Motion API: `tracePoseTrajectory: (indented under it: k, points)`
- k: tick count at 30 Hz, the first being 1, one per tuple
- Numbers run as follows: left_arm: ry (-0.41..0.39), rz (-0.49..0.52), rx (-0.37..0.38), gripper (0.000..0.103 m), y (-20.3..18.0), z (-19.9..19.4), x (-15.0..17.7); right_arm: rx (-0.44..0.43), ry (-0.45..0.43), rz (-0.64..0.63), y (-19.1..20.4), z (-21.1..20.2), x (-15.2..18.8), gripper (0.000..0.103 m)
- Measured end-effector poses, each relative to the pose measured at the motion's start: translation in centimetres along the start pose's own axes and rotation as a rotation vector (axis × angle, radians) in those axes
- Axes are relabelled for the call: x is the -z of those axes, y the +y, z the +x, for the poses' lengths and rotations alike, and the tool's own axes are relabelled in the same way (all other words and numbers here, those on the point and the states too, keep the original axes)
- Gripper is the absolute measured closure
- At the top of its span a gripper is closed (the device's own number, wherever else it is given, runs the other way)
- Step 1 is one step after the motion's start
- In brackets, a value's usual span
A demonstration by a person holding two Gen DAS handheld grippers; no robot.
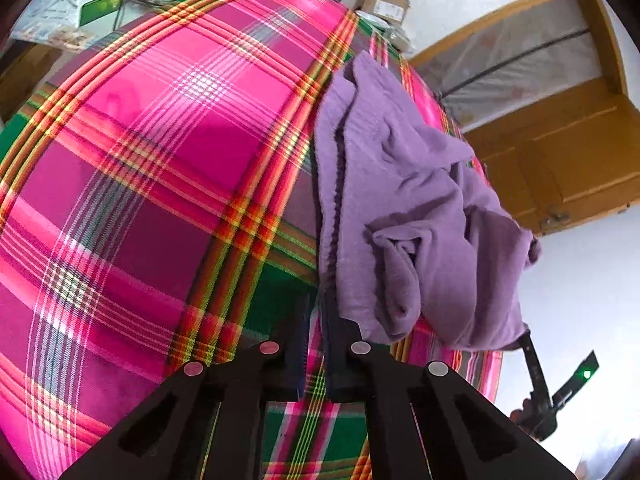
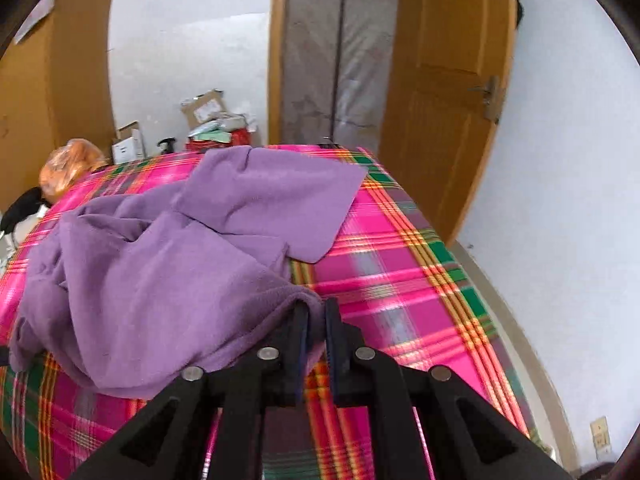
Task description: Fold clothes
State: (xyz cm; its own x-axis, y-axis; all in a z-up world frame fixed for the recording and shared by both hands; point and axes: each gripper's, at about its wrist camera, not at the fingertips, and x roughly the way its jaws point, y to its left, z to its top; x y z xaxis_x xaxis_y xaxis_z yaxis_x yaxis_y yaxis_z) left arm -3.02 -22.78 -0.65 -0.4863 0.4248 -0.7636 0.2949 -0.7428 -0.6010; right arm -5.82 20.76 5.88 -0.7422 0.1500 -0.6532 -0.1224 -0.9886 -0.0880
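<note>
Purple fleece garment (image 2: 160, 264) is lying crumpled on the pink plaid bedspread (image 2: 400, 280), bunched toward the near edge, one flat panel spreading toward the far side.

Right gripper (image 2: 316, 320) is pinching a fold of the garment's near hem, jaws standing narrow with fleece between them. In the left wrist view the left gripper (image 1: 316, 320) is sitting at the garment's long edge, jaws narrow; cloth is lying against the right finger (image 1: 336, 340), but whether it is clamped cannot be told. The right gripper is also showing there at the garment's far corner (image 1: 532, 360), green light glowing beside it.

Open cardboard box (image 2: 204, 106) and a small white box (image 2: 130, 146) are sitting at the far end by the wall, contents not readable; an orange plastic bag (image 2: 68, 168) is lying beside them.

Wooden door (image 2: 444, 100) is standing open against the white wall (image 2: 560, 200).

Bedspread right of the garment is lying bare out to the bed edge.
</note>
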Motion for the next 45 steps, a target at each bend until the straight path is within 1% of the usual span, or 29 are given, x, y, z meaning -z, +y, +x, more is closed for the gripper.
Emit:
tracePoseTrajectory:
  k: [1,2,5,11,12,14,16,17,21,22,26,27,28,29,31,33,34,36,38,40,42,43,44,45]
  points:
    - [0.002,0.003,0.0,0.097,0.0,0.0,0.1,0.024,0.0,-0.002,0.1,-0.3,0.0,0.089]
    - [0.004,0.007,-0.001,0.097,-0.1,-0.1,0.1,0.035,-0.008,-0.01,0.4,-0.8,0.0,0.087]
    - [0.01,0.017,-0.002,0.097,-0.1,-0.2,0.3,0.036,-0.07,-0.055,1.9,-2.9,0.0,0.082]
    - [0.013,-0.006,-0.001,0.097,0.3,-0.1,-0.3,-0.198,-0.199,-0.131,6.8,-7.7,0.5,0.077]
    - [0.015,-0.007,0.0,0.097,0.3,0.0,-0.4,-0.275,-0.182,-0.149,8.0,-7.9,0.7,0.073]
    - [0.018,-0.008,0.0,0.097,0.4,-0.1,-0.2,-0.441,-0.103,-0.188,10.9,-7.3,1.0,0.072]
    - [0.018,-0.009,0.001,0.097,0.5,-0.4,0.0,-0.537,-0.037,-0.204,13.4,-6.5,1.5,0.072]
    - [0.018,-0.008,0.002,0.097,0.7,-0.6,0.0,-0.608,0.001,-0.217,15.1,-6.1,1.8,0.072]
    - [0.014,-0.013,-0.007,0.097,1.2,-1.2,0.1,-0.707,0.089,-0.262,19.7,-5.1,3.2,0.071]
    - [0.013,-0.015,-0.009,0.092,1.2,-1.1,0.0,-0.726,0.106,-0.276,20.8,-4.8,3.5,0.071]
    - [0.016,-0.029,-0.012,0.092,1.2,-0.4,-0.2,-0.703,0.149,-0.335,23.6,-3.8,4.2,0.071]
    - [0.017,-0.03,-0.012,0.092,1.2,-0.3,-0.2,-0.688,0.168,-0.338,23.9,-3.2,4.4,0.072]
    - [0.017,-0.03,-0.011,0.092,1.2,-0.2,-0.3,-0.672,0.173,-0.333,23.8,-2.9,4.6,0.084]
    - [0.017,-0.03,-0.01,0.092,1.2,-0.2,-0.3,-0.657,0.178,-0.325,23.6,-2.7,4.8,0.092]
    - [0.017,-0.037,-0.007,0.092,1.5,-0.3,-0.4,-0.661,0.179,-0.255,22.3,-2.3,4.4,0.092]
    - [0.015,-0.045,0.001,0.092,1.7,-0.3,-0.6,-0.691,0.183,-0.164,20.2,-2.5,4.2,0.093]
    - [0.014,-0.048,0.003,0.087,1.6,-0.2,-0.8,-0.708,0.191,-0.136,19.6,-2.7,4.1,0.093]
    - [0.012,-0.058,0.016,0.085,1.7,-0.1,-1.1,-0.783,0.222,-0.082,18.1,-3.4,4.1,0.093]
    - [0.007,-0.065,0.025,0.085,1.6,0.0,-1.6,-0.834,0.264,-0.045,17.2,-4.1,4.5,0.094]
    - [-0.002,-0.069,0.033,0.085,1.5,0.0,-2.1,-0.867,0.304,-0.031,16.7,-4.8,5.2,0.095]
    - [-0.009,-0.07,0.04,0.085,1.4,0.0,-2.6,-0.859,0.341,-0.043,16.5,-5.0,6.2,0.096]
    - [-0.012,-0.072,0.041,0.085,1.3,0.1,-2.9,-0.873,0.369,-0.035,16.4,-5.0,6.8,0.099]
    - [-0.014,-0.076,0.042,0.085,1.2,0.3,-3.2,-0.89,0.407,-0.039,16.5,-4.8,7.6,0.099]
    - [-0.016,-0.077,0.045,0.085,1.1,0.4,-3.5,-0.878,0.419,-0.049,16.7,-4.6,8.0,0.1]
